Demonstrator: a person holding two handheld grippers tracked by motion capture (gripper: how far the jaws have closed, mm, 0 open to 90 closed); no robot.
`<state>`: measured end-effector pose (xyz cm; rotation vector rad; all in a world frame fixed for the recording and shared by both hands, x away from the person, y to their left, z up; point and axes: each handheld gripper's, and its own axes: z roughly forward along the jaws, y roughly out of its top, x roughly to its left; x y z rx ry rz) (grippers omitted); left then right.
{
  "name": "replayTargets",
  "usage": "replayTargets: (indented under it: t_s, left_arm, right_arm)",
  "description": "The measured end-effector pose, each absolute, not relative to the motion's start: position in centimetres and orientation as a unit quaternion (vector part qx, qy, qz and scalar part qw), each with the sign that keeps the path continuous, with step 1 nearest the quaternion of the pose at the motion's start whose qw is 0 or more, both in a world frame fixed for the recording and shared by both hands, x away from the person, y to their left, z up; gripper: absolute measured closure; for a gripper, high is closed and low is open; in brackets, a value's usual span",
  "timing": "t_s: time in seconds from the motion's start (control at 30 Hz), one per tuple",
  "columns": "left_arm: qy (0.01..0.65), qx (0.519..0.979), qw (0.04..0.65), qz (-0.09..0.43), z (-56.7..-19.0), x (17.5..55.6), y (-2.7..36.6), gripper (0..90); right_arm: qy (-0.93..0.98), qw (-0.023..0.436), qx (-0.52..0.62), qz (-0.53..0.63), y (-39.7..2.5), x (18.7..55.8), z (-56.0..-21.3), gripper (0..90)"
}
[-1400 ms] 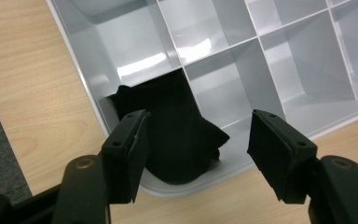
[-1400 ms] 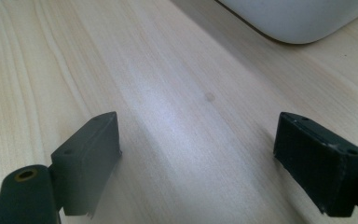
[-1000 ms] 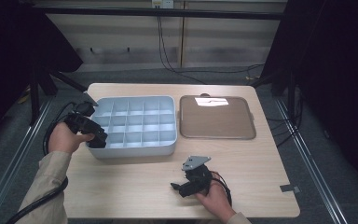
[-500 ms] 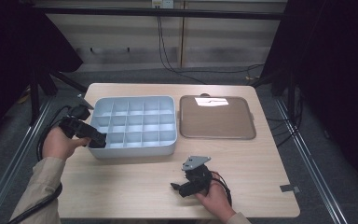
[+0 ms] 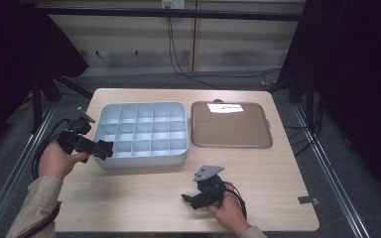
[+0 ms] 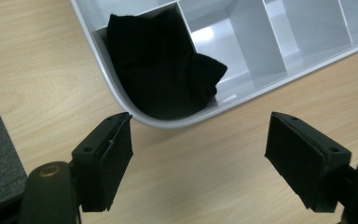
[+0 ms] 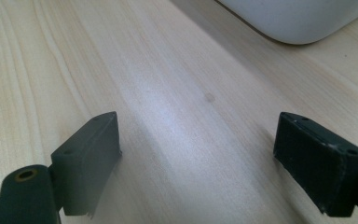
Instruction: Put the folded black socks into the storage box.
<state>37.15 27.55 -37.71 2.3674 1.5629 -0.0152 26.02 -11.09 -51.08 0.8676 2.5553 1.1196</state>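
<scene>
1. A pale blue-grey divided organiser tray (image 5: 141,134) sits on the wooden desk (image 5: 144,198), split into a grid of small compartments.
2. In the left gripper view, a black folded cloth (image 6: 161,65) lies in the tray's corner compartment nearest that gripper; the neighbouring compartments there look bare.
3. Just beside the organiser, to its right, lies a flat brown tray (image 5: 230,125) with a white slip (image 5: 224,107) near its far edge.
4. The left gripper (image 5: 104,148), held in the person's left hand (image 5: 57,159), sits at the organiser's near left corner. Its fingers (image 6: 105,163) are spread wide, released, holding nothing.
5. The right gripper (image 5: 186,199), held in the right hand (image 5: 228,213), rests low over bare desk near the front edge. Its fingers (image 7: 86,161) are also spread apart and empty.
</scene>
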Motion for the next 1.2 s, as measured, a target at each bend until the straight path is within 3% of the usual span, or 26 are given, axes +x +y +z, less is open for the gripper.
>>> replayTargets:
  t_s: [1.2]
  left_arm:
    - [0.542, 0.819, 0.186, -0.013, -41.2, 32.6, 28.7, 22.2]
  right_arm:
    - [0.87, 0.11, 0.294, 0.38, -11.1, 26.0, -51.1, 14.1]
